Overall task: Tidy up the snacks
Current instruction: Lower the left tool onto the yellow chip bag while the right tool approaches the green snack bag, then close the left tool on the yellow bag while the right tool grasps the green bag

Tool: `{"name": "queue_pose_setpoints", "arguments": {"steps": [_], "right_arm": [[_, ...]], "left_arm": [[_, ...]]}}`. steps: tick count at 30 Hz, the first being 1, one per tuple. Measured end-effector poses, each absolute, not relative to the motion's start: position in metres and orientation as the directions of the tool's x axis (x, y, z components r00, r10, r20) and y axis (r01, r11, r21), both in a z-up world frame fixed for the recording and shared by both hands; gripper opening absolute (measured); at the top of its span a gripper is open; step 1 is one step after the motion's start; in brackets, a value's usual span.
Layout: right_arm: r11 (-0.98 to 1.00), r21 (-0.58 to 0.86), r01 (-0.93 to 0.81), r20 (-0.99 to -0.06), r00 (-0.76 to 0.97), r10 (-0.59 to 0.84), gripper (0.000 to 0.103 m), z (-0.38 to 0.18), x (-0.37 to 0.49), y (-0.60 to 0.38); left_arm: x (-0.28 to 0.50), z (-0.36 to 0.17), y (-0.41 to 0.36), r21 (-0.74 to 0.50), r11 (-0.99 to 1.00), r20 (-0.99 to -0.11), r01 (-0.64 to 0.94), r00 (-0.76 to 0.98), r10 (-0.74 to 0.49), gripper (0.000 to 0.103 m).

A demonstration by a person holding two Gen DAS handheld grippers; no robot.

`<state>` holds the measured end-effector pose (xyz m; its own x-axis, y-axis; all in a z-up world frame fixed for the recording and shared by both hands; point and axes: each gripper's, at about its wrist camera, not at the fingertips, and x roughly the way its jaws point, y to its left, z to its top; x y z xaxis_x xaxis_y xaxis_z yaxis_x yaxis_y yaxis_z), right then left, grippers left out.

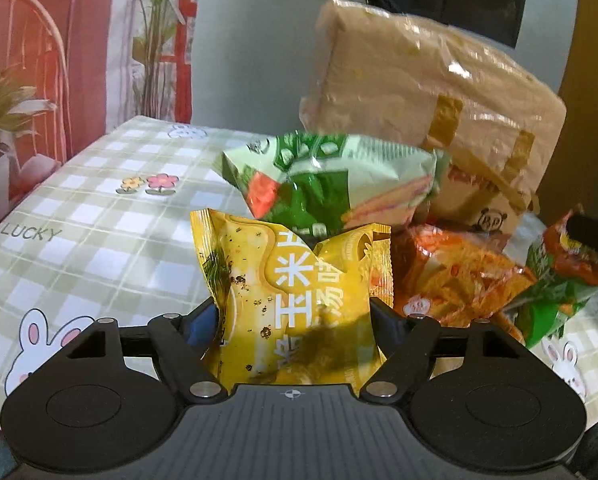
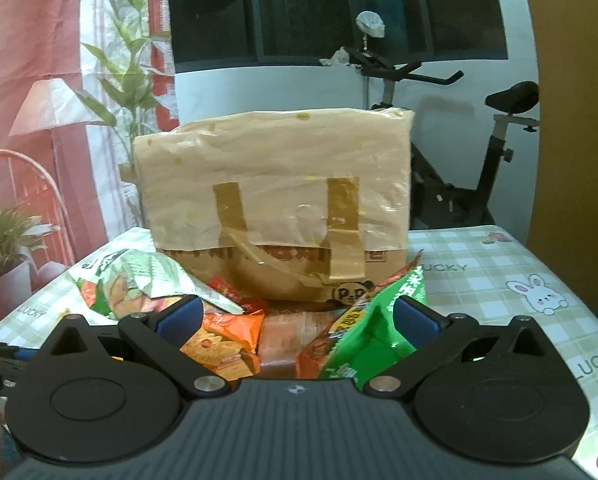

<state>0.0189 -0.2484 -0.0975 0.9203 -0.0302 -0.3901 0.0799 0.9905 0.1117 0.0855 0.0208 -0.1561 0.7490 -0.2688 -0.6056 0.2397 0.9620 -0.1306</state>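
My left gripper (image 1: 293, 312) is shut on a yellow snack packet (image 1: 295, 292) and holds it upright above the checked tablecloth (image 1: 99, 208). Behind it lie a pale green packet (image 1: 331, 176), an orange packet (image 1: 459, 276) and a green-and-red packet (image 1: 559, 292), in front of a tan paper bag (image 1: 431, 92). My right gripper (image 2: 295, 316) is open over the pile, its fingers on either side of an orange packet (image 2: 223, 340) and a green packet (image 2: 363, 340). The tan paper bag (image 2: 275, 184) with brown handles stands upright behind them.
A pale green packet (image 2: 139, 280) lies left of the right gripper. The right gripper's tip (image 1: 591, 232) shows at the right edge of the left wrist view. An exercise bike (image 2: 479, 152) stands behind the table. Potted plants (image 2: 7, 240) stand at left.
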Motion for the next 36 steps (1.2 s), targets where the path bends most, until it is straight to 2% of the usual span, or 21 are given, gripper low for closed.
{"name": "queue_pose_setpoints", "arguments": {"steps": [7,20,24,30,36], "right_arm": [[0.979,0.113,0.171,-0.424,0.899,-0.108,0.102,-0.11,0.025,-0.262],[0.962,0.158,0.221,-0.516,0.849,-0.111,0.09,-0.137,0.034,-0.282],[0.956,0.181,0.232,-0.492,0.863,-0.116,0.083,-0.129,0.026,-0.286],[0.941,0.192,0.277,-0.415,0.892,-0.178,0.082,-0.108,0.01,-0.291],[0.949,0.165,0.269,-0.378,0.906,-0.191,0.082,-0.098,0.007,-0.288]], "left_arm": [[0.079,-0.147,0.021,-0.111,0.966,-0.567,0.233,0.783,-0.254,0.079],[0.067,-0.137,0.022,-0.104,0.959,-0.523,0.263,0.806,-0.278,0.079],[0.061,-0.13,0.023,-0.101,0.959,-0.493,0.264,0.824,-0.279,0.079],[0.052,-0.116,0.023,-0.092,0.96,-0.442,0.265,0.853,-0.278,0.079],[0.05,-0.107,0.024,-0.08,0.966,-0.412,0.246,0.874,-0.257,0.079]]}}
